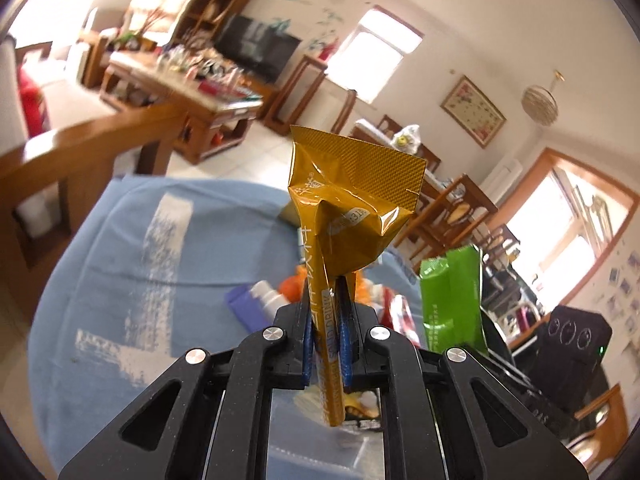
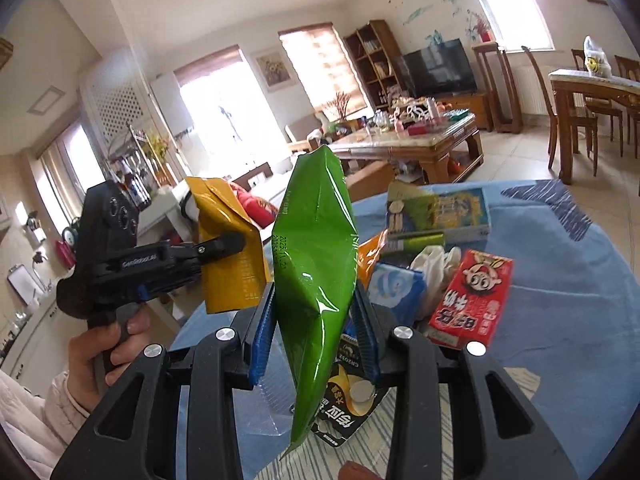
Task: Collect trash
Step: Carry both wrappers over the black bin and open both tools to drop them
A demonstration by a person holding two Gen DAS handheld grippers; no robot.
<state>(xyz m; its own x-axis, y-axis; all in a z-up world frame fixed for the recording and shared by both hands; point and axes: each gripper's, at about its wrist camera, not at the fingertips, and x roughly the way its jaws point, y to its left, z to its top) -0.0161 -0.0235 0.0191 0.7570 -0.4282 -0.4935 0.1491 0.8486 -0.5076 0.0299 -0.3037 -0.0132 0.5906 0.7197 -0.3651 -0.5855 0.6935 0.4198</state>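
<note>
My left gripper [image 1: 328, 312] is shut on a crumpled yellow drink sachet [image 1: 348, 208] and holds it upright above the blue cloth. It also shows in the right wrist view [image 2: 228, 248], to the left, with the left gripper [image 2: 224, 246] clamped on it. My right gripper [image 2: 316, 320] is shut on a green foil wrapper [image 2: 316, 272], held upright; the wrapper shows in the left wrist view [image 1: 452, 304] at the right. A black banana-print wrapper [image 2: 348, 412] lies in a clear plastic container [image 2: 276, 400] below both grippers.
On the blue tablecloth [image 2: 560, 280] lie a red carton [image 2: 472, 300], a blue tissue pack [image 2: 396, 284], a white crumpled bag [image 2: 436, 264] and a yellow-blue box [image 2: 440, 212]. A purple packet with a white bottle [image 1: 260, 300] lies there too. A wooden chair [image 1: 80, 160] stands left.
</note>
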